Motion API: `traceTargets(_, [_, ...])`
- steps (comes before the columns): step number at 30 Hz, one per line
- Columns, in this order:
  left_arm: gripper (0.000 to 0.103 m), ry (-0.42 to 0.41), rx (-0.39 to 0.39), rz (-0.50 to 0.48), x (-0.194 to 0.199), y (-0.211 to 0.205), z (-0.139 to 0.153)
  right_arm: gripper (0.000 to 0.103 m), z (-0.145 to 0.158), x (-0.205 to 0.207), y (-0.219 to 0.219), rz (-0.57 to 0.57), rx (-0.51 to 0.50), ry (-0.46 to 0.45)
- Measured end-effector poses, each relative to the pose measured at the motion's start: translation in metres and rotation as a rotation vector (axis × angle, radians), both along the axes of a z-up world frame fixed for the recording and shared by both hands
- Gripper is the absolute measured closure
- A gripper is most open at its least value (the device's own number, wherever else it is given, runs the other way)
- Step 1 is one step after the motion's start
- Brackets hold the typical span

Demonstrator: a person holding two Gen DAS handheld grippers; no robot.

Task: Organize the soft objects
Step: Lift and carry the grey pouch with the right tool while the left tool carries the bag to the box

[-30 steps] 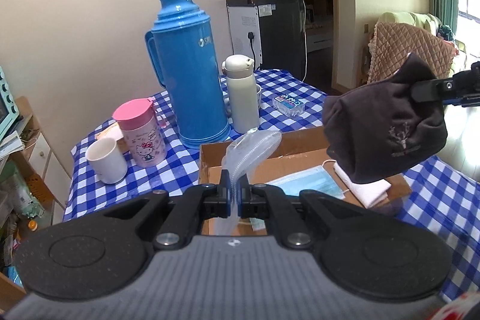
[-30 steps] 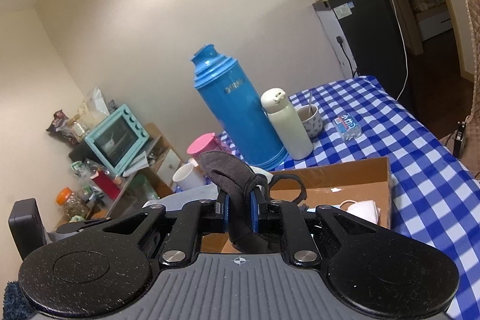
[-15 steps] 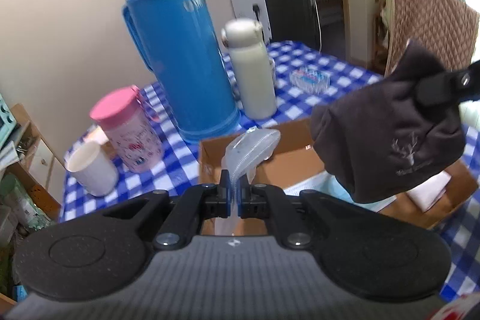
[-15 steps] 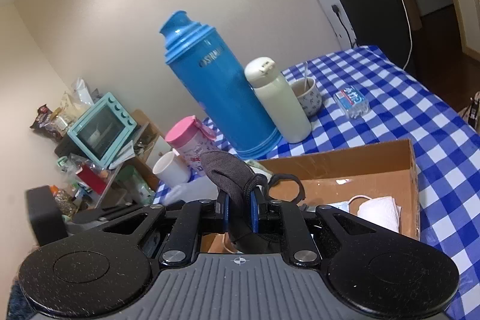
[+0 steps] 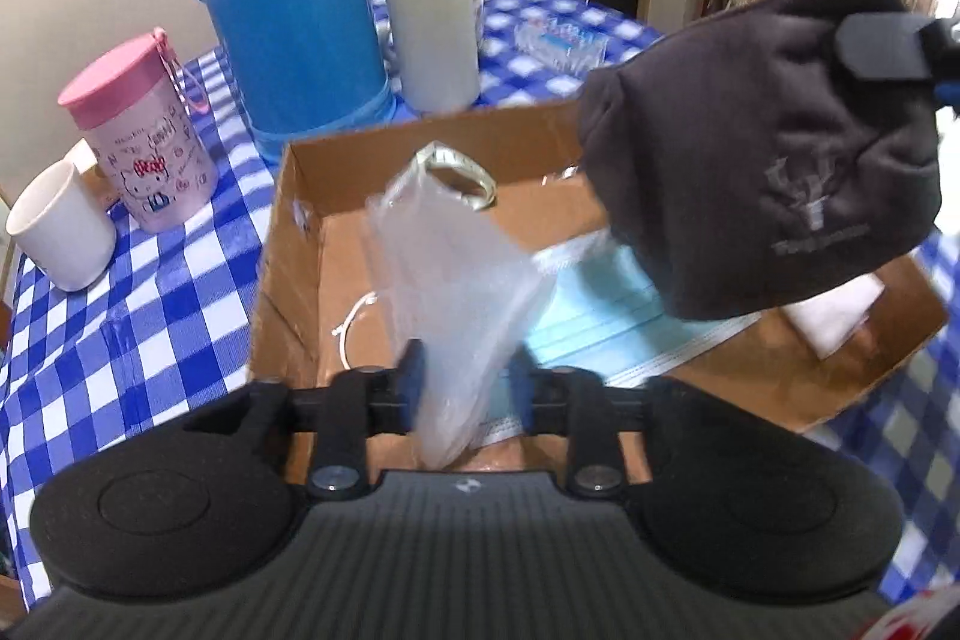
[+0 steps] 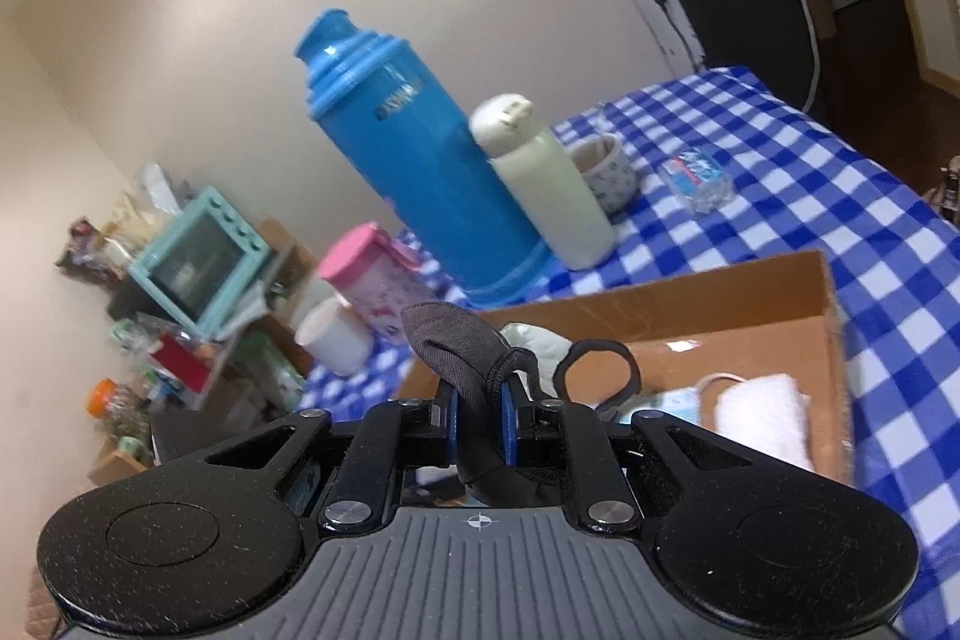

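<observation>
Left claw [image 5: 465,388] just opened, seemingly freeing the plastic bag [image 5: 450,292].

The left gripper [image 5: 465,388] has been lowered toward the cardboard box [image 5: 384,148] and its jaws have just been opening, the clear plastic bag [image 5: 456,280] left loose between the fingers.

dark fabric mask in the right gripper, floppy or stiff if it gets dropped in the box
Probably floppy: the dark fabric mask sags in a pouch below the right gripper. Likely light, hanging from one pinched edge. It should slump into the cardboard box, not roll.
</observation>
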State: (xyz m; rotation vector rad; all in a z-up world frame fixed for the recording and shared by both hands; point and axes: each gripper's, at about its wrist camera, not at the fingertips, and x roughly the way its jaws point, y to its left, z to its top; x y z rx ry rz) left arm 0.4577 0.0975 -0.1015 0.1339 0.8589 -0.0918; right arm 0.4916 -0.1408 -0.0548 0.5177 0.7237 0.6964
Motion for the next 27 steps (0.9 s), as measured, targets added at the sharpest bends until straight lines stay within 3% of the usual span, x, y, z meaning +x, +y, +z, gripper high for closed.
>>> traceTargets(3, [0.064,-0.022,-0.026,-0.003,-0.011,0.003,0.013,0.089,-0.001,0.001,-0.002,0.002,0.084,0.006])
traceTargets(6, [0.064,-0.045,-0.043,0.002,-0.017,0.007,0.025,0.088,-0.015,0.007,-0.006,-0.039,0.122,0.076])
traceTargets(11, [0.064,-0.066,-0.097,0.022,-0.025,0.013,0.039,0.088,-0.054,0.017,-0.009,-0.136,-0.051,0.243])
traceTargets(18, [0.064,-0.017,-0.090,0.052,-0.023,0.014,0.035,0.086,-0.064,0.018,0.002,-0.128,-0.261,0.213])
traceTargets(20, [0.064,-0.012,-0.086,0.056,-0.024,0.012,0.034,0.080,-0.067,0.017,0.011,-0.111,-0.352,0.191])
traceTargets(22, [0.064,-0.010,-0.076,0.057,-0.026,0.011,0.034,0.057,-0.069,0.014,0.021,-0.084,-0.443,0.151])
traceTargets(24, [0.064,-0.005,-0.066,0.065,-0.026,0.010,0.033,0.045,-0.074,0.008,0.029,-0.082,-0.522,0.111])
traceTargets(27, [0.063,0.001,-0.063,0.075,-0.027,0.012,0.033,0.043,-0.075,0.000,0.033,-0.057,-0.557,0.062])
